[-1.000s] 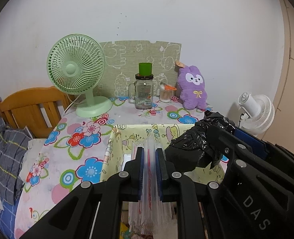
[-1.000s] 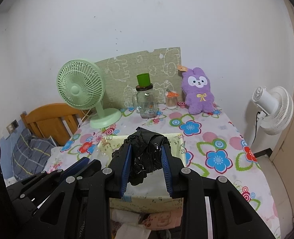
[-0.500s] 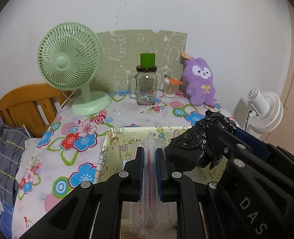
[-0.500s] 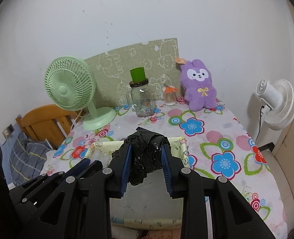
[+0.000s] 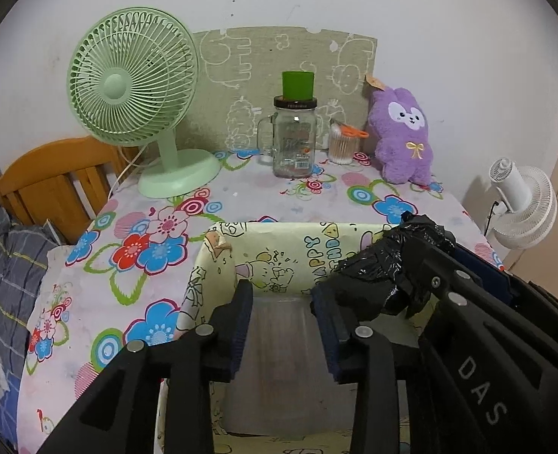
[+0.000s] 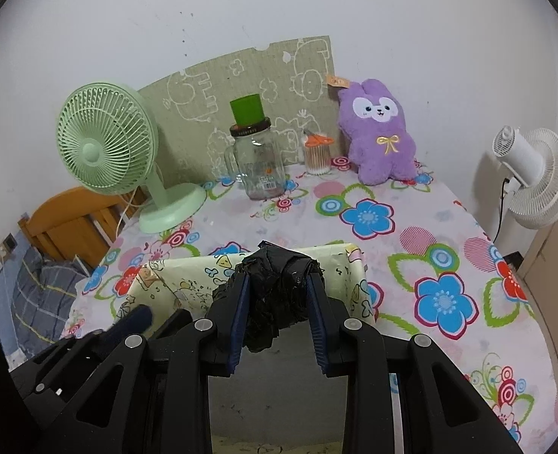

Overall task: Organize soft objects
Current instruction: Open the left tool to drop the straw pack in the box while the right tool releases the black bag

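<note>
Your left hand-held gripper (image 5: 281, 317) had just spread its jaws since the earlier frames, letting the clear plastic bags (image 5: 279, 359) sag loose into the cartoon-print box (image 5: 218, 249); your right hand-held gripper (image 6: 278, 304) was clamped on the crumpled black bag (image 6: 279, 287) above that box. Both bundles looked light, limp and slippery, best pinched mid-bunch; the box walls stood close, while the flowered surface (image 6: 411, 234) beyond lay open.

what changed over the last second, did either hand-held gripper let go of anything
The left hand-held gripper has just opened and released the clear plastic bag, which now lies in the yellow box. Both moved forward over the box. The right hand-held gripper stays clamped on the black plastic bag.
</note>
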Action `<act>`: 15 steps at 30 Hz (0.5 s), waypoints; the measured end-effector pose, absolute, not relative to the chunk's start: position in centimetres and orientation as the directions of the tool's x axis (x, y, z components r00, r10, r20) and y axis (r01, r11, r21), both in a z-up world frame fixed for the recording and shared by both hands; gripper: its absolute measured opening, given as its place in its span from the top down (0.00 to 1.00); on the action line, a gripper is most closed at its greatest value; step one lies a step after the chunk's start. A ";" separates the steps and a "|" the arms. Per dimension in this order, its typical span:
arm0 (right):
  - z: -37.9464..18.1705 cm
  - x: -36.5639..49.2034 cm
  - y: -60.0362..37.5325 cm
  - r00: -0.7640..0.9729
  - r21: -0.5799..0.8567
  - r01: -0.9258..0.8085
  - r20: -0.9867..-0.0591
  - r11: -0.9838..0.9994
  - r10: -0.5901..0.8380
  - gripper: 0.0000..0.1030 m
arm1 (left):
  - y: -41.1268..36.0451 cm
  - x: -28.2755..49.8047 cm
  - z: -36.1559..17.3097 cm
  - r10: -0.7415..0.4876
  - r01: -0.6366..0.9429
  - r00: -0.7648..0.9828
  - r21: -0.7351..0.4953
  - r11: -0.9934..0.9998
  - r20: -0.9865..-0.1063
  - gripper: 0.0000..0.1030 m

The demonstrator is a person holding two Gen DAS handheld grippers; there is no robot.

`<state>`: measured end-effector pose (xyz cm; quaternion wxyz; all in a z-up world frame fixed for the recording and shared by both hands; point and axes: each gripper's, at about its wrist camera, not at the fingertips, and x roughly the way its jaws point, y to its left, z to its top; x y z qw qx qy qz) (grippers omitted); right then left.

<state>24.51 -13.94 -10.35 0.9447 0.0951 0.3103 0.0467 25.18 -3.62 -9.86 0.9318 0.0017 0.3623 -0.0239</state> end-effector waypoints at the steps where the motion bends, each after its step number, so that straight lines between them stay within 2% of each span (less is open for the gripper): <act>1: -10.4 24.6 -13.9 0.802 0.211 -0.029 -0.579 0.977 0.149 0.67 | -3.6 25.3 -9.9 -0.039 0.042 0.735 -0.012 0.999 -0.677 0.60; 3: -10.6 24.9 -13.8 0.797 0.211 -0.035 -0.583 0.977 0.154 0.67 | -3.5 25.4 -10.0 -0.033 0.037 0.733 -0.009 0.999 -0.679 0.57; 6: -10.8 25.1 -13.6 0.792 0.197 -0.025 -0.594 0.980 0.139 0.60 | -3.4 25.5 -10.2 -0.017 0.027 0.731 0.005 1.000 -0.682 0.42; 12: -11.7 25.7 -13.8 0.783 0.177 -0.012 -0.610 0.984 0.119 0.23 | -3.6 25.6 -10.7 -0.016 0.035 0.724 0.014 0.999 -0.690 0.29; 15: -11.7 25.8 -13.7 0.776 0.197 -0.055 -0.608 0.979 0.166 0.14 | -3.8 25.4 -10.7 -0.019 0.039 0.728 0.015 0.999 -0.685 0.18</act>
